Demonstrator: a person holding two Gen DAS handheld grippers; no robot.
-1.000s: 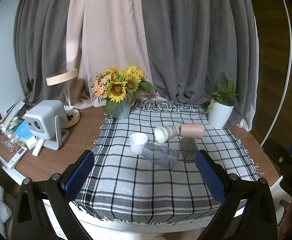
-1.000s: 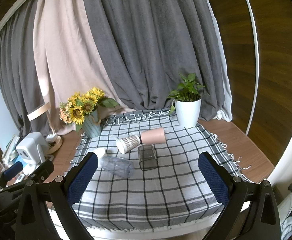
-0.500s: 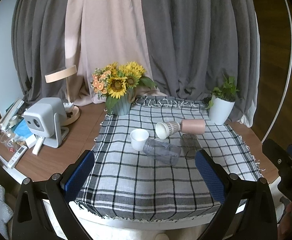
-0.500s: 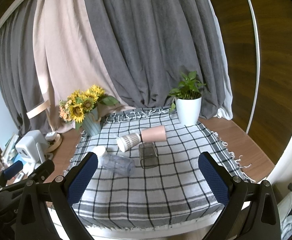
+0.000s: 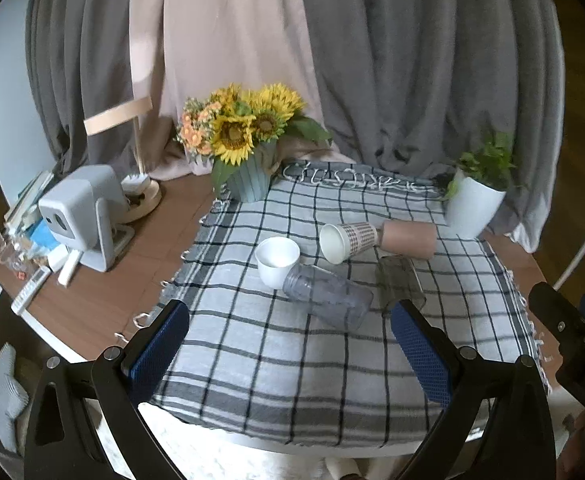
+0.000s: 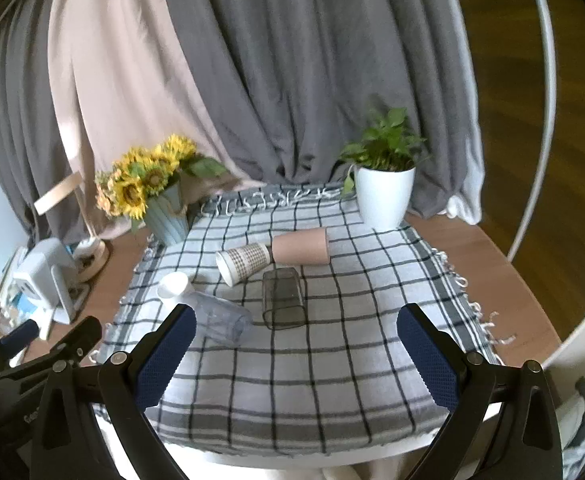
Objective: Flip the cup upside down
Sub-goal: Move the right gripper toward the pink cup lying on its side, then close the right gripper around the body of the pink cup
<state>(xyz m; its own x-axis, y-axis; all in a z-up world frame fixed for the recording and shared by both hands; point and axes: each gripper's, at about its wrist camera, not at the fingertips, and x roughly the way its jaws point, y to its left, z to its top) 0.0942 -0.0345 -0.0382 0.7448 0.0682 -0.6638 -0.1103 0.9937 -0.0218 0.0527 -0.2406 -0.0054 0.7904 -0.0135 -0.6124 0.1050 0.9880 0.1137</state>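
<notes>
Several cups sit on a checked cloth. A white cup stands upright. A clear plastic cup, a patterned paper cup, a pink cup and a dark square glass lie on their sides. My left gripper is open and empty above the cloth's near edge. My right gripper is open and empty, also near the front edge.
A sunflower vase stands at the back left of the cloth and a white plant pot at the back right. A small projector, a lamp and clutter sit on the wooden table at left. Curtains hang behind.
Both grippers have tilted and moved a little closer to the table; the cups now sit lower in each view. No cup has moved.
</notes>
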